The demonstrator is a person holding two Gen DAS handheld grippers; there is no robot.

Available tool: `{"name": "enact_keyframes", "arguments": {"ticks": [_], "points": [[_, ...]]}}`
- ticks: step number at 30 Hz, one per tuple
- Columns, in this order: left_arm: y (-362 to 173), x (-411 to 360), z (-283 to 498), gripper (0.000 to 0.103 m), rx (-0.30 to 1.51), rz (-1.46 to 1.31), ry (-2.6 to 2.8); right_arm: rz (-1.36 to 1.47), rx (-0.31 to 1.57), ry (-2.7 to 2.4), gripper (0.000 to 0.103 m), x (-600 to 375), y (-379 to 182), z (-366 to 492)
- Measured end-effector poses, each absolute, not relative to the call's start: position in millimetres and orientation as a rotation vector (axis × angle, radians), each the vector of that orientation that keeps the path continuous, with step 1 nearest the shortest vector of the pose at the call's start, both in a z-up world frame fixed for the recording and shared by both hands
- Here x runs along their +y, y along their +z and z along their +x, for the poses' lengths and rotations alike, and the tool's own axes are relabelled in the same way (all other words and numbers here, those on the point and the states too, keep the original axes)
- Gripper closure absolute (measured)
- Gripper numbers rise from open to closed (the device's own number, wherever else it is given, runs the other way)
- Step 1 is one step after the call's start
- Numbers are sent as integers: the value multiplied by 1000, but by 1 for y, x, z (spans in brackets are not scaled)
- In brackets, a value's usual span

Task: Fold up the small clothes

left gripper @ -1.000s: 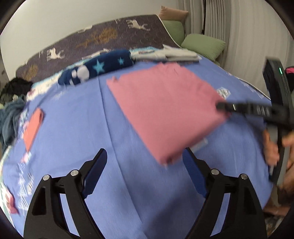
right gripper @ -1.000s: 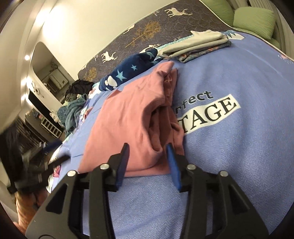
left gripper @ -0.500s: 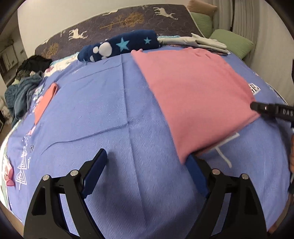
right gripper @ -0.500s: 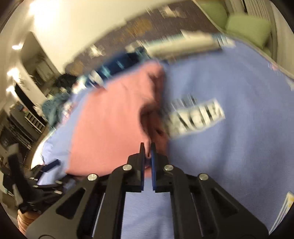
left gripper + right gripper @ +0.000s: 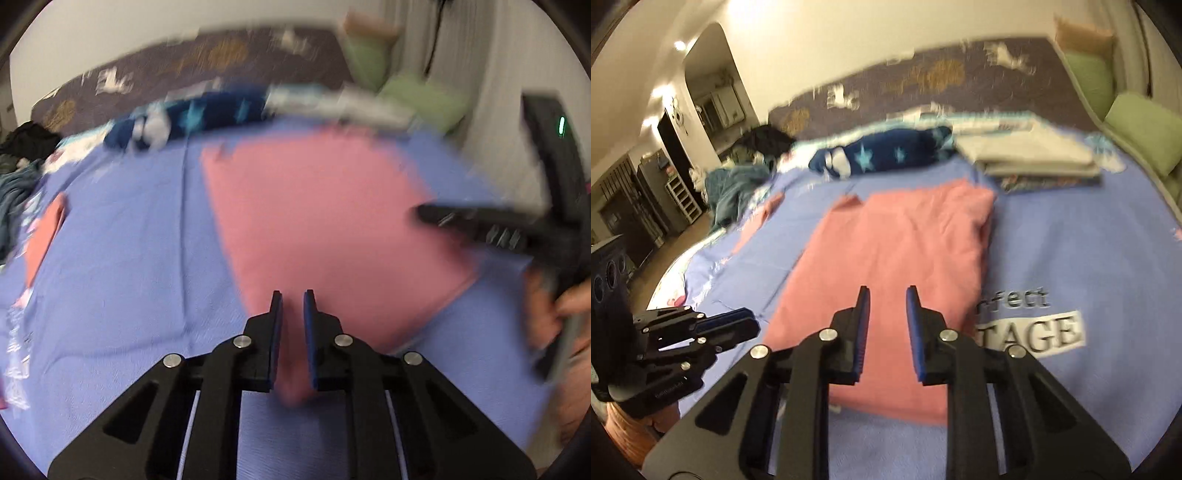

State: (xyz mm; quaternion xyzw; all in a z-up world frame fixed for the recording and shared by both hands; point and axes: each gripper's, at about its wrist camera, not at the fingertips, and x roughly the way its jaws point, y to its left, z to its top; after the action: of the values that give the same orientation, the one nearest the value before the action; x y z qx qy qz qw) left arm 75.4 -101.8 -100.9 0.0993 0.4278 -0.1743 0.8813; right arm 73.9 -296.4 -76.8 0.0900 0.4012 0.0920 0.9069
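My left gripper (image 5: 292, 301) pinches the pink garment (image 5: 325, 221)'s near corner; my right gripper (image 5: 885, 295), jaws narrowly apart, hovers over its near edge, holding nothing. Mid-fold, I judge; next I must carry this corner across.

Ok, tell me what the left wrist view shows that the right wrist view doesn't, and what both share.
Only the left wrist view shows the left tool nearly closed around a corner of the pink garment, plus a hand gripping the other tool's handle. Only the right wrist view shows the printed lettering on the blue bedspread and the room beyond the bed. Both show the pink garment, the star-patterned navy item, the folded stack and green pillows.
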Motion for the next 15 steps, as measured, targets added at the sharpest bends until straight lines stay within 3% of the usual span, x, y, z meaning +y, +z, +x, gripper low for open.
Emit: {"name": "enact_keyframes", "arguments": {"ticks": [4,6,10,15], "points": [[-96,-93,63,86,838,197,-416,230,883,157,88,-319,-102,78],[-83,-91,65,86,830,179,-443,234,876,149,81,-323,-93,74],[-53,-96,86,68,734,194,-437,207,788,200,79,-323,-62,79],[-48,-93,158,68,775,103,-404,203,772,262,79,-320,-43,118]]}}
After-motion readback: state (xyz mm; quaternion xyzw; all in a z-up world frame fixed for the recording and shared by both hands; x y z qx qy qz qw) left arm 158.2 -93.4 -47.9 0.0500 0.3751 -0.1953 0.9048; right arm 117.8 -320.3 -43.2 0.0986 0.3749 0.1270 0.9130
